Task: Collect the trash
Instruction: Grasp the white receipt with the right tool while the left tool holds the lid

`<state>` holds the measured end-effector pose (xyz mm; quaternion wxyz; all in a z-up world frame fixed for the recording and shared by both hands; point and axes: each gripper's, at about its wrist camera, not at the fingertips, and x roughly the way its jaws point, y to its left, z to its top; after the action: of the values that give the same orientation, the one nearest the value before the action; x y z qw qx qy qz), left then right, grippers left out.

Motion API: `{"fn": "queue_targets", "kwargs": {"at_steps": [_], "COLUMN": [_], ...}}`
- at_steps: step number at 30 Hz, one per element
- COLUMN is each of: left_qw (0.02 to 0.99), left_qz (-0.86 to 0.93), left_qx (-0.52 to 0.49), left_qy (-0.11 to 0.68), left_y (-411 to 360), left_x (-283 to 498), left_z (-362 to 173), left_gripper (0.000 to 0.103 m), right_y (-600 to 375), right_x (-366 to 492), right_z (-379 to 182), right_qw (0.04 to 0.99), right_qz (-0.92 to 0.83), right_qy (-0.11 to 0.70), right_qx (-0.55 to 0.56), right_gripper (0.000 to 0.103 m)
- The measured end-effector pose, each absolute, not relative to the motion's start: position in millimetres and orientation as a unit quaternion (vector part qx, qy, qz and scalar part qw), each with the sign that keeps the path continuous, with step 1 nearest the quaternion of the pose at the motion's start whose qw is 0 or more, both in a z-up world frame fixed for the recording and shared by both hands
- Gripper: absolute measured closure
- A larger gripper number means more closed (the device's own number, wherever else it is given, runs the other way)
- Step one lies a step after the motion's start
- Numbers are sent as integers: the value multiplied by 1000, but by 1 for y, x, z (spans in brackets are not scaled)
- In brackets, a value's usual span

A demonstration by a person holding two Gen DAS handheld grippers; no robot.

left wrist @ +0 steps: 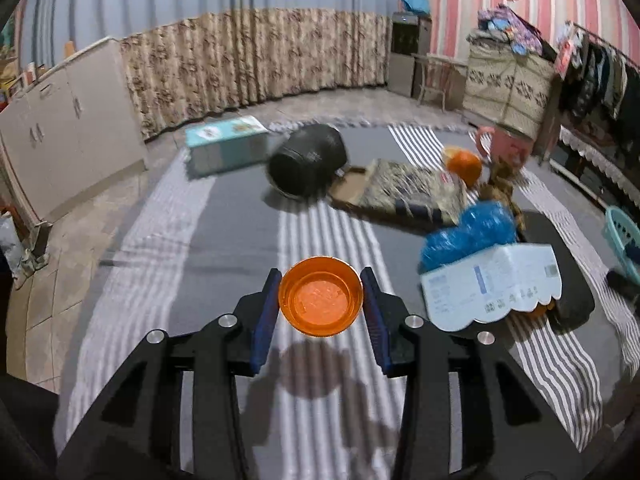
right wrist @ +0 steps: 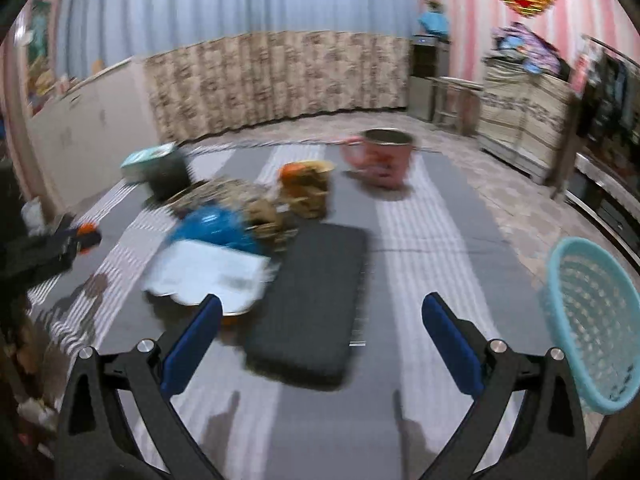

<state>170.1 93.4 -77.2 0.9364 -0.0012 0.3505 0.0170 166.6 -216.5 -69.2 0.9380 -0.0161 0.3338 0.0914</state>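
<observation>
While lifted above the striped mat, pinches orange cup between left gripper pads; right gripper spread wide.

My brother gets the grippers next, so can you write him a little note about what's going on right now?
Left gripper: shut on the small round orange plastic cup, lifted above the grey striped mat.
Right gripper: open, holding nothing, above the flat dark grey pad.
Light blue plastic mesh basket: at the mat's right edge; what is inside is not visible.
On the mat: crumpled blue plastic bag, white paper box, brown patterned wrapper.
Left to do: drop the cup, likely in the basket, then collect the rest.
</observation>
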Motion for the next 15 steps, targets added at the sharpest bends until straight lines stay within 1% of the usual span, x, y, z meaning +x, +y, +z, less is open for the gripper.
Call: {"fn": "queue_targets", "kwargs": {"at_steps": [5, 10, 15], "left_qw": [945, 949, 949], "left_qz": [28, 23, 27], "left_qx": [-13, -17, -33], "left_qy": [327, 314, 311], "left_y": [111, 118, 133], "left_x": [157, 149, 148], "left_z": [-66, -61, -60], "left_gripper": [64, 64, 64], "right_y": [-170, -144, -126], "right_x": [172, 175, 185], "right_z": [-82, -93, -94], "right_qw": [928, 916, 915], "right_qz": [112, 126, 119], "right_qy": [351, 371, 368], "right_qx": [-56, -86, -118], "right_gripper": [5, 5, 6]}}
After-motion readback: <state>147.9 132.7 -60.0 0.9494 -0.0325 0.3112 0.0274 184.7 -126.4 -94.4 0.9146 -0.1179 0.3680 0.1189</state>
